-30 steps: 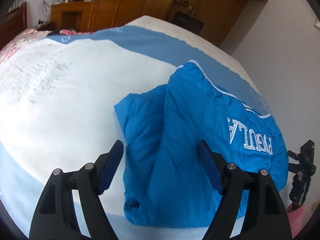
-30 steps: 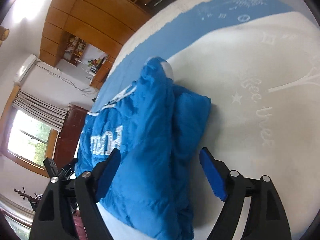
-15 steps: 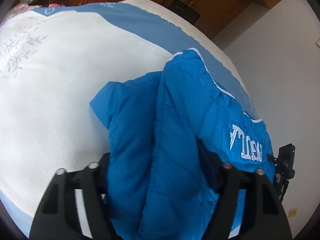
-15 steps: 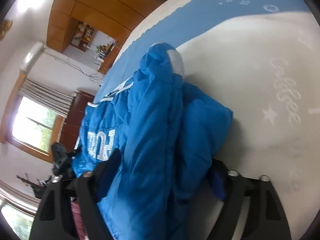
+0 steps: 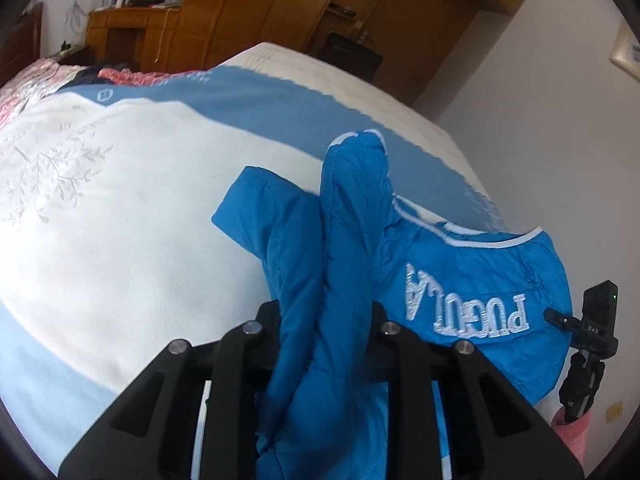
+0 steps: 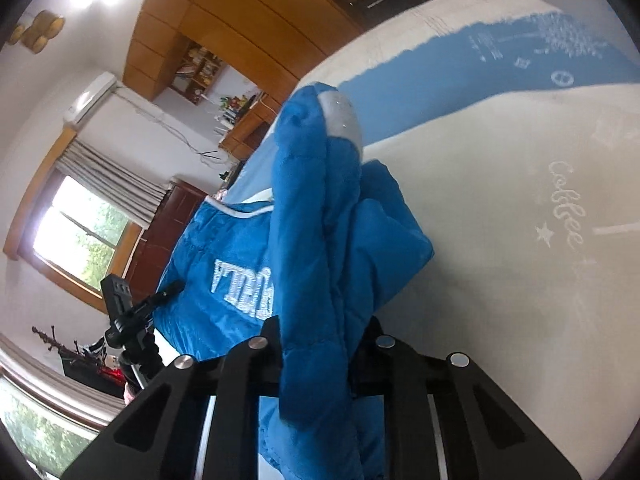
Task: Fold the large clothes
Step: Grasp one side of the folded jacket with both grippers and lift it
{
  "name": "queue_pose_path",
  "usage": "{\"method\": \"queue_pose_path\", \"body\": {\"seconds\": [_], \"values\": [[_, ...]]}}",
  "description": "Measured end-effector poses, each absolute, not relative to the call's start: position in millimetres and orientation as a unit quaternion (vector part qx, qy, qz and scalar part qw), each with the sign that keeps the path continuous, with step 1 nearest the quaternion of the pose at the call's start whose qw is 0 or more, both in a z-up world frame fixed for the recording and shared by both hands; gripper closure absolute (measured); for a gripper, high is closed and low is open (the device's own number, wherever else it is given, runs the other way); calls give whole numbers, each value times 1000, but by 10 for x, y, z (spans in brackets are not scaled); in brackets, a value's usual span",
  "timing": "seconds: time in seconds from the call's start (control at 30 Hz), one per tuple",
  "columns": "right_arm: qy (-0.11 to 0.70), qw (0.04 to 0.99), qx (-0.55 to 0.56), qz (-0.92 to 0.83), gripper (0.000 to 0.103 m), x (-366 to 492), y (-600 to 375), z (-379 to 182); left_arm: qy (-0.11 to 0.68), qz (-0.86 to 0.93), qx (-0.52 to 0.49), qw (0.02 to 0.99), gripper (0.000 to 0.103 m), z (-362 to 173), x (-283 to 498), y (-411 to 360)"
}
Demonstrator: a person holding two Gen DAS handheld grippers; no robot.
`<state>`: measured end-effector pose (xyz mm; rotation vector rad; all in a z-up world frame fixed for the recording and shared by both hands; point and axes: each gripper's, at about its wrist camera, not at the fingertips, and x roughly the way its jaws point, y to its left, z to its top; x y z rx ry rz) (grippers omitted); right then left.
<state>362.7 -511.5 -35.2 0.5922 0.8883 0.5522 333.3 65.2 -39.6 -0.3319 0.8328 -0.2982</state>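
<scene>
Your left gripper [image 5: 324, 320] has just been closing and now pinches a thick fold of the blue jacket [image 5: 472, 264] – quilted, puffy, slick nylon with white piping and raised white embroidered lettering. Your right gripper [image 6: 320, 332] has likewise just closed on another bunched fold of the same jacket [image 6: 304, 216]; a grey lining patch shows at its top. The jacket hangs raised from both grips, the rest draped on the bed [image 5: 120, 208] – soft white cover with leaf embossing and a pale blue band. Behind: wooden wardrobes [image 5: 280, 8], white walls, and in the right view a curtained window [image 6: 84, 236].
</scene>
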Motion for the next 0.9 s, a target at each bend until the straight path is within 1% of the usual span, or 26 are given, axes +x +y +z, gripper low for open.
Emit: {"method": "queue_pose_path", "body": {"seconds": [0.23, 0.37, 0.5, 0.6, 0.77, 0.9], "values": [[411, 827, 272, 268, 85, 2956, -5163, -97, 385, -169, -136, 897, 82, -149, 2600, 580], [415, 825, 268, 273, 85, 2576, -5198, -115, 379, -181, -133, 898, 82, -74, 2461, 565], [420, 822, 267, 277, 85, 2312, -5142, -219, 379, -178, -135, 898, 82, -108, 2446, 623], [427, 815, 277, 277, 84, 2243, -5129, -377, 385, -169, -138, 897, 82, -219, 2427, 683], [447, 802, 304, 255, 84, 2221, -5210, -729, 408, -153, -159, 886, 79, -605, 2475, 865], [461, 789, 328, 240, 82, 2252, -5275, -1031, 419, -150, -172, 879, 70, -877, 2491, 946]]}}
